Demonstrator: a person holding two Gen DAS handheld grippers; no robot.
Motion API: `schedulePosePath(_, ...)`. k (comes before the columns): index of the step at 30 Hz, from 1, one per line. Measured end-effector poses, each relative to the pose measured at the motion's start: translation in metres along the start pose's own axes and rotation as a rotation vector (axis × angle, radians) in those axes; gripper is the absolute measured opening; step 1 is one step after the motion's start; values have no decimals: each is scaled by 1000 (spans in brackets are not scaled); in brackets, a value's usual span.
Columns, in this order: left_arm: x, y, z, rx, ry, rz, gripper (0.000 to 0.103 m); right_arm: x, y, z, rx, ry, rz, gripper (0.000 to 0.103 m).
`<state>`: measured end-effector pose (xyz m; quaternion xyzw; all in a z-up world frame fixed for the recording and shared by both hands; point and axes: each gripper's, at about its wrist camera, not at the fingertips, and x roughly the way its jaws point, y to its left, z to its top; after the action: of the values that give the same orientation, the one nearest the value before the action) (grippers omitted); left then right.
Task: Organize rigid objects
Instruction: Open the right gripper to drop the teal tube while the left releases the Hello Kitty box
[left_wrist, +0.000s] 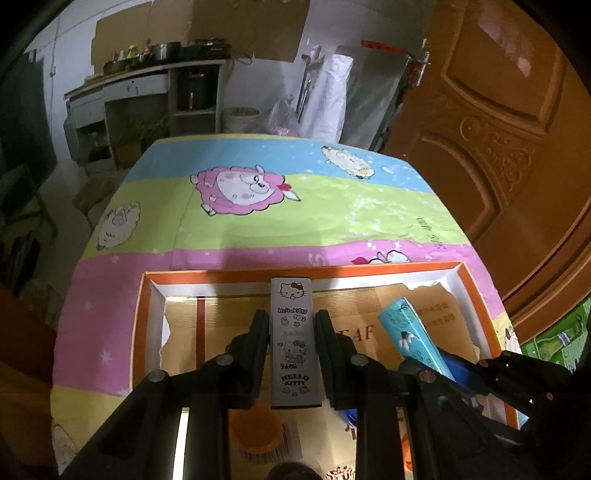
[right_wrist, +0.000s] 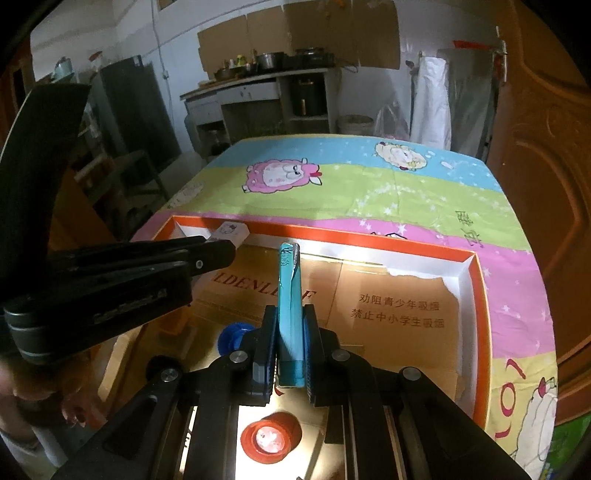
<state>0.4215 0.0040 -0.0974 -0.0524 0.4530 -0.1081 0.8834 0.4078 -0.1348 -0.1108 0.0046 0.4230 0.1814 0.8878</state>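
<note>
Cloth printed with cartoon sheep on blue, green, pink and yellow bands (left_wrist: 258, 221) covers the table we work at, and on its near part sits a shallow orange-rimmed tray (left_wrist: 369, 266) with white inner walls and a cardboard-lined floor bearing printed lettering. Beyond the table we see a white counter (right_wrist: 236, 92) loaded with pots, flattened cardboard fixed to the wall above it, a dark cabinet on the left, white sacks leaning in the corner, and a carved brown wooden door (left_wrist: 498, 129) at the right. Our left gripper (left_wrist: 291, 317) is clamped on a white Hello Kitty box (left_wrist: 291, 339), one pad on each long side; the box hangs over the tray's left half, its long axis running straight ahead along the fingers, its far end reaching toward the tray's back wall. Our right gripper (right_wrist: 290, 314) is closed tight on a teal box (right_wrist: 290, 295), a slim thing held edge-up, long axis also running forward along the fingers and tipping a little leftward at the far end, over the middle of the tray. From the left wrist view that teal box lies slanted to the right of the white one, well apart. A red cap (right_wrist: 271, 437) and a blue cap (right_wrist: 231, 338) lie on the tray floor near us
</note>
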Motion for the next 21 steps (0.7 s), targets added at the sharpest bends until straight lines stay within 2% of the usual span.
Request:
schedulePosePath(11,23,3,-1,-21,89,10,26,20,-1,1,-1,78,-18,13)
schedulePosePath(21,25,2,0,-10,97,14,26,30,-4,0,7,125,-19,13)
